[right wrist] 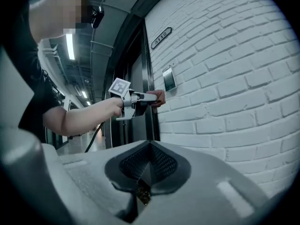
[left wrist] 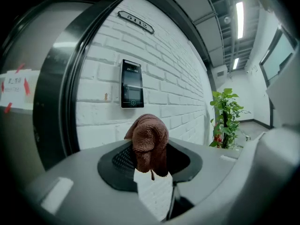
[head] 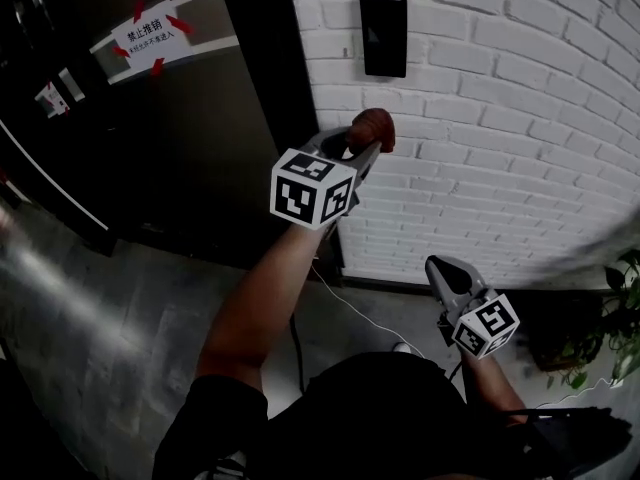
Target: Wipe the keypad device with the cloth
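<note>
A black keypad device (head: pixel 383 34) hangs on the white brick wall; it also shows in the left gripper view as the keypad device (left wrist: pixel 131 84) and in the right gripper view as the keypad device (right wrist: pixel 169 78). My left gripper (head: pixel 368 140) is shut on a bunched brown cloth (head: pixel 372 128), held a little below the device and short of the wall. The cloth (left wrist: pixel 147 143) bulges out between the jaws. My right gripper (head: pixel 441 269) hangs low at the right, shut with nothing in it. From the right gripper view the left gripper (right wrist: pixel 149 97) and cloth (right wrist: pixel 158 98) sit just below-left of the device.
A dark door (head: pixel 150 118) with a taped paper notice (head: pixel 150 38) stands left of the wall. A white cable (head: pixel 345 303) runs across the grey floor. A potted plant (head: pixel 610 338) stands at the lower right, near the wall.
</note>
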A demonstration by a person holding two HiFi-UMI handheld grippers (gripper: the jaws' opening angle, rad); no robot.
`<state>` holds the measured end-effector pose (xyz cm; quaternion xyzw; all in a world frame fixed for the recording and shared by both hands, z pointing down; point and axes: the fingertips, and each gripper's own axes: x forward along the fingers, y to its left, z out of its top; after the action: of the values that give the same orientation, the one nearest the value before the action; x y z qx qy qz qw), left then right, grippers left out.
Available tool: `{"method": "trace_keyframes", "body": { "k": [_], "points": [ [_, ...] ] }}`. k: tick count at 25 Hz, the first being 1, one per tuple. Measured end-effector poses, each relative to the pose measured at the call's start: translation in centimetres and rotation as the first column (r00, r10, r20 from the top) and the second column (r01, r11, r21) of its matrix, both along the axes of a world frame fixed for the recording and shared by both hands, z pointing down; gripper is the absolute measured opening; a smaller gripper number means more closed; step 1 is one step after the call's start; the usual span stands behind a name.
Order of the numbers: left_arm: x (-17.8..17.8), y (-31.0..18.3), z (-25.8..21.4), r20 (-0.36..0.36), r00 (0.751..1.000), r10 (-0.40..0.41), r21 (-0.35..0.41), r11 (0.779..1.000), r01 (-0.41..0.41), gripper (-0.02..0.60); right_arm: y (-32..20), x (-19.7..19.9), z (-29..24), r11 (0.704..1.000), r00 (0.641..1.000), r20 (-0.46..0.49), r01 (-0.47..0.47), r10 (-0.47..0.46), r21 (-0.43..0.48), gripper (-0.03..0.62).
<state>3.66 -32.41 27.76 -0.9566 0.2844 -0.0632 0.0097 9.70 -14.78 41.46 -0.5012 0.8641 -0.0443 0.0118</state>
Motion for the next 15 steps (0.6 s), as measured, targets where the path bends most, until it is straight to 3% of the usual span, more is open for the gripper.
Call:
{"method": "trace_keyframes", "body": {
  "k": [5,10,15],
  "points": [
    [-5.7,5.7,3.9,-0.054,0.997,0.052,-0.041,0.998,-0.054,0.161,2.3,-4.1,1.4,0.999,0.999,0.031,-0.005,0.006,-0.049,-0.009],
    [-12.5,10.9,10.3,-0.13,0.991,0.027,-0.131,0.99,-0.044,0.163,5.1,-7.5,3.4,0.993,1.0,0.02,-0.021,0.024,-0.115,-0.011],
    [-16.5,14.7,13.6,-0.175,0.984,0.024,-0.178,0.982,-0.056,0.163,7.2,-9.3,3.6,0.993,0.999,0.011,-0.051,0.052,-0.106,-0.011]
  ]
}}
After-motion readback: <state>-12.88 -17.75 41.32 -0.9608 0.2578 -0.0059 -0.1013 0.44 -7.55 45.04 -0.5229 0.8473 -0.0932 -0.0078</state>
